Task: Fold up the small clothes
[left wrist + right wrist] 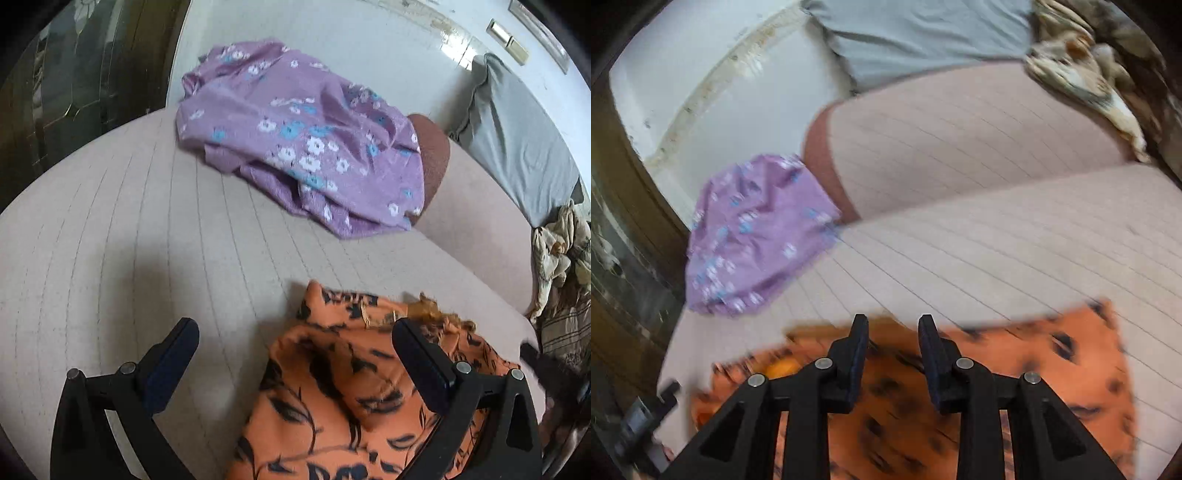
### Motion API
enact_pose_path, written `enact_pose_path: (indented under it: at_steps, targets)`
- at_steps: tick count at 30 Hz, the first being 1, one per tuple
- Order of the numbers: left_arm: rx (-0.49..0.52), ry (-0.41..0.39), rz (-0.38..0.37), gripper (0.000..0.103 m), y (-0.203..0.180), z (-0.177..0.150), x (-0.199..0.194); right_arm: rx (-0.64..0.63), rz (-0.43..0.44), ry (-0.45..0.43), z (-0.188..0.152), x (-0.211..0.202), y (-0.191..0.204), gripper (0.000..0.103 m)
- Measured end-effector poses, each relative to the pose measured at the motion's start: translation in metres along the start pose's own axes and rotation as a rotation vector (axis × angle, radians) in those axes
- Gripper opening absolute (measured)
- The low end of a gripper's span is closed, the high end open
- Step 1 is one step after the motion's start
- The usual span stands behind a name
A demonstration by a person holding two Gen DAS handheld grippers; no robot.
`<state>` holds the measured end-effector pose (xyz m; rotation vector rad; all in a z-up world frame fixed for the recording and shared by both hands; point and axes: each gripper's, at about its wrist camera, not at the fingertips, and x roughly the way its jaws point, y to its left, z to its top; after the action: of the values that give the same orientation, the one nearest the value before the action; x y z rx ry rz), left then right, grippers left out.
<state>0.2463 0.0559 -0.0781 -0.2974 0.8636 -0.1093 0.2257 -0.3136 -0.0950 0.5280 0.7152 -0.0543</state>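
An orange garment with black leaf print (343, 391) lies crumpled on the pale quilted cushion (147, 240), at the near edge. My left gripper (295, 328) hovers over it, jaws wide open; its right finger (424, 358) is above the cloth and its left finger (173, 354) is above bare cushion. In the blurred right wrist view the same orange garment (1052, 369) spreads under my right gripper (893, 321). Its jaws stand a narrow gap apart with no cloth pinched between them. A purple garment with white and blue flowers (306, 144) lies bunched at the far side, also visible as the purple garment (753, 236).
A grey pillow (517, 147) leans against the white wall behind. A brown cushion edge (436, 158) shows under the purple garment. Crumpled beige cloth (561, 243) lies at the right end. Dark wooden furniture (74, 92) stands left of the cushion.
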Motion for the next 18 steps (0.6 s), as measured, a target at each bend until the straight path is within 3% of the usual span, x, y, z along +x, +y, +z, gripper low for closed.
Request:
enact_pose_path:
  at_steps: [4, 6, 10, 13, 15, 16, 18]
  targets:
    - [0.002, 0.004, 0.083, 0.103, 0.002, -0.005, -0.004, -0.003, -0.086, 0.096, -0.026, -0.008, -0.036, 0.032]
    - [-0.019, -0.002, 0.115, 0.103, 0.011, -0.005, -0.009, -0.046, -0.066, 0.144, -0.041, -0.01, -0.032, 0.032]
    - [-0.083, -0.018, 0.21, 0.103, 0.036, 0.002, -0.012, -0.257, 0.112, 0.261, -0.08, -0.003, 0.041, 0.032]
    - [-0.142, -0.018, 0.21, 0.103, 0.052, 0.005, -0.016, -0.423, 0.27, 0.35, -0.115, 0.015, 0.116, 0.032]
    - [-0.168, -0.022, 0.201, 0.103, 0.058, 0.008, -0.017, -0.516, 0.286, 0.362, -0.13, 0.032, 0.156, 0.032]
    - [-0.17, -0.024, 0.201, 0.103, 0.06, 0.009, -0.021, -0.568, 0.253, 0.33, -0.13, 0.043, 0.176, 0.032]
    - [-0.161, -0.024, 0.212, 0.103, 0.059, 0.011, -0.019, -0.542, 0.225, 0.289, -0.114, 0.069, 0.195, 0.032]
